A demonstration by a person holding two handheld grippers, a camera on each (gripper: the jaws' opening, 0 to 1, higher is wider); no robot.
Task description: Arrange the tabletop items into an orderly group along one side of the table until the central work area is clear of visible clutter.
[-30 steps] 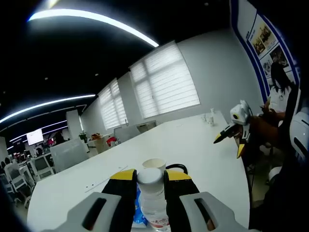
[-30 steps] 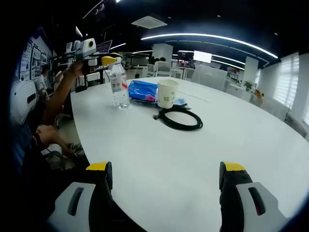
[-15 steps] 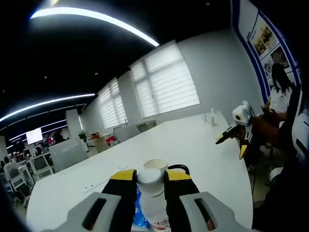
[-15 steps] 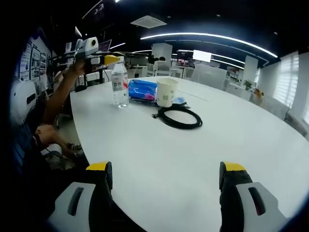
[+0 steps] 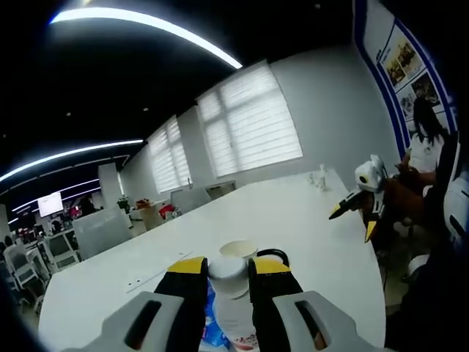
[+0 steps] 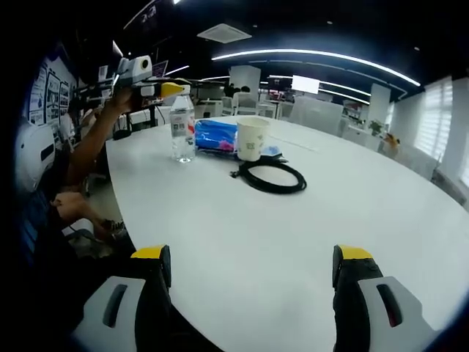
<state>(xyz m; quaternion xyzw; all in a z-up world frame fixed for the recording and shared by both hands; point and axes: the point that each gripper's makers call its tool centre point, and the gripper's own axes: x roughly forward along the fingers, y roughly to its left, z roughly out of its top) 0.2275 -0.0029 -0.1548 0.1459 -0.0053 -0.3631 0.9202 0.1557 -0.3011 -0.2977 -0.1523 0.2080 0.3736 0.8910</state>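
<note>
The left gripper [image 5: 228, 273] is sitting at the top of the water bottle [image 5: 233, 312], its yellow-tipped jaws standing on either side of the white cap. The jaws look closed against the cap, though actual contact cannot be confirmed in the left gripper view. In the right gripper view the same gripper [image 6: 165, 89] is showing at the bottle's [image 6: 182, 130] cap level, with a person's arm [image 6: 91, 139] reaching out behind it.

The bottle is standing upright on the white bench [image 6: 293, 235], near the bench edge on the person's side. A blue packet [image 6: 215, 136] is lying just beside it, and a paper cup [image 6: 253, 138] is standing upright next to the packet. A coiled black cable [image 6: 273, 177] is lying flat in front of the cup, close to it. These four items are sitting together as one cluster.

The right gripper [image 6: 249, 275] is hovering over bare bench surface, well apart from the cluster, with its jaws spread wide and holding nothing. It is also appearing in the left gripper view [image 5: 357, 213], near the bench edge.
</note>
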